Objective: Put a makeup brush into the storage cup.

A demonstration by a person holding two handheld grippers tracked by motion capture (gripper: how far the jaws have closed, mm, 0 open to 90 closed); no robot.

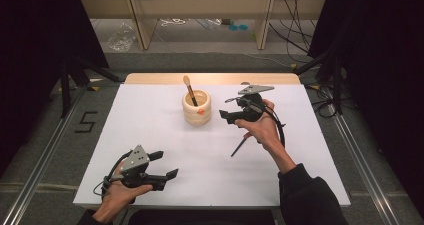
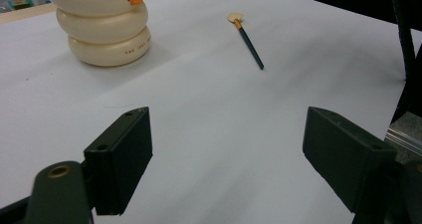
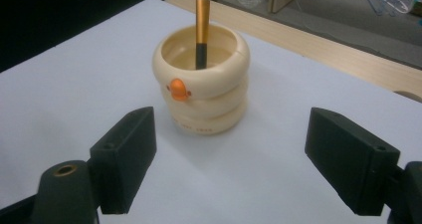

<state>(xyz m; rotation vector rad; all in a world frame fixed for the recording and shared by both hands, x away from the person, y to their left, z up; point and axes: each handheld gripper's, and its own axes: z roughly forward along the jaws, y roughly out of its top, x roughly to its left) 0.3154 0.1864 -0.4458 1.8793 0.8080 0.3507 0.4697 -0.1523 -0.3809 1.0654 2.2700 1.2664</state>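
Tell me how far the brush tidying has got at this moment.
Done: one brush stands in the cream holder. In hand: nothing; the right gripper faces the holder with open, empty jaws, and the left gripper is open and empty too. Left: a second brush lies flat on the white table, seemingly next for the holder.

A lab: black curtains point(image 1: 35, 30), floor cables point(image 1: 295, 35), railed table point(image 1: 150, 135).
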